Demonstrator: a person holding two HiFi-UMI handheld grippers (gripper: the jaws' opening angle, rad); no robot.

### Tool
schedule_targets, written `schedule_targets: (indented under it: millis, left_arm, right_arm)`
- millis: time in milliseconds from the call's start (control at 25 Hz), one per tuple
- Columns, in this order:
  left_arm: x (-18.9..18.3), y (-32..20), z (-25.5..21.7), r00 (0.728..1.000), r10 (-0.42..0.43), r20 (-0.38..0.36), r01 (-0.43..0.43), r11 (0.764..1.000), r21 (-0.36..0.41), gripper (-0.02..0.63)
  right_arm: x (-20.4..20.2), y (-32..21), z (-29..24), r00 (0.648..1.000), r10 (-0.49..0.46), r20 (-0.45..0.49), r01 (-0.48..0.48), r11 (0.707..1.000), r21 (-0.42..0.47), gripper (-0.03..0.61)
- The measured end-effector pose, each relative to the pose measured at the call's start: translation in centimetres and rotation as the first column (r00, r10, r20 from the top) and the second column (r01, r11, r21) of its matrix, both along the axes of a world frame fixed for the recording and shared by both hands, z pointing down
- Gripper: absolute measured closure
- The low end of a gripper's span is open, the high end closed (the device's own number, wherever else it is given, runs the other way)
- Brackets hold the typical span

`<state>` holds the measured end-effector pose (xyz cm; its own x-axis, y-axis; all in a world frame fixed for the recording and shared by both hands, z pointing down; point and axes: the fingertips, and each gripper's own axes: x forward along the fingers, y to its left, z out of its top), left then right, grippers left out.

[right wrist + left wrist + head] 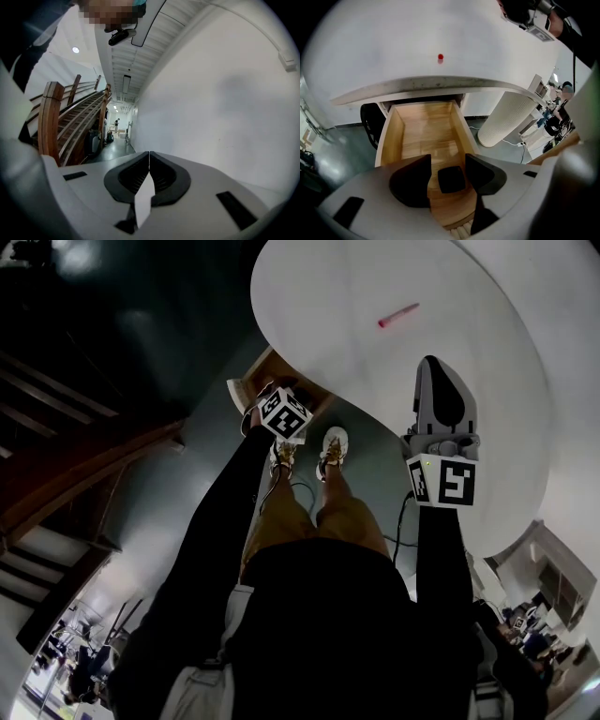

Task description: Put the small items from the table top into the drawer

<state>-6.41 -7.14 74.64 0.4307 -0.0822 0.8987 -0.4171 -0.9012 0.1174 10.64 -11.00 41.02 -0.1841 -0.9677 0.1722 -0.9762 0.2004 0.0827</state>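
a small dark square piece (451, 179) sits at the near end of the open wooden drawer (390, 136), between the pads of my left tongs (447, 158). these stand spread, with a gap on each side of it. a small red item (440, 57) lies far out on the white table top (370, 51). my right tongs (149, 161) are pressed together with nothing between them, over the table's right side.
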Motion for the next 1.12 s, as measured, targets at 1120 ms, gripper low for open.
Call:
schedule_targets:
  millis: [1120]
  left_arm:
    - [-1.6, -3.1, -15.4, 0.943, -0.196, -0.268, 0.266, 0.928, 0.260, 0.371]
  right_arm:
    - [-0.6, 0.0, -5.5, 1.000, -0.004, 0.015, 0.002, 0.992, 0.126, 0.551]
